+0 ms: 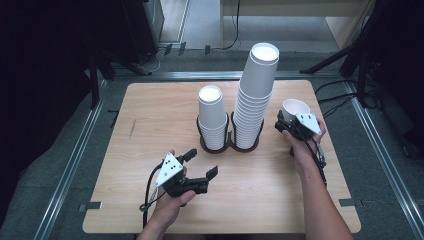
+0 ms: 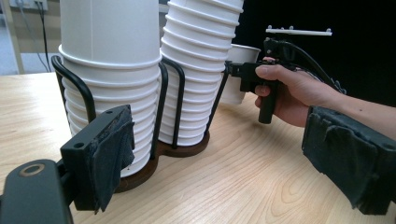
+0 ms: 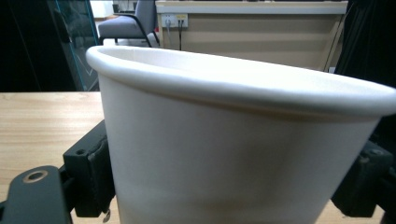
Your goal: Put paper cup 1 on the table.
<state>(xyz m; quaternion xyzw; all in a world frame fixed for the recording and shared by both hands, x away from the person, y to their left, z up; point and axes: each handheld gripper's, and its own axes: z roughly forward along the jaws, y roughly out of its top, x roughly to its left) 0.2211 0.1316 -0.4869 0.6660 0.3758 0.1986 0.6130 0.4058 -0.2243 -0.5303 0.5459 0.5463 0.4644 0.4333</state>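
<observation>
From the high view, you have a wooden table [image 1: 150, 130] with a dark two-ring cup holder [image 1: 229, 145] at its middle. The short cup stack [image 1: 212, 117] sits in its left ring and the tall cup stack [image 1: 254, 95] in its right ring, the two just beside each other. Your right gripper [image 1: 287, 121] is to the right of the tall stack, near the table's right edge, with a single white paper cup [image 1: 295, 107] between its jaws, mouth up. The tall stack stands between that cup and the short stack. Your left gripper [image 1: 201, 164] rests low over the bare wood in front of the holder, jaws apart and holding nothing.

In the left gripper view, your jaws stand wide with nothing between them. The holder's black wire loops [image 2: 161, 107] and both stacks rise close ahead on the left. Farther right your other hand [image 2: 294, 93] grips its tool, and the single cup shows just behind the tall stack, close beside the wire.

In the right gripper view, the cup's wall [image 3: 224, 158] sits between your two jaws, closed on its sides, rim tilted down to the right. Beyond it you see a chair [image 3: 133, 23] and a wooden counter [image 3: 252, 28].
</observation>
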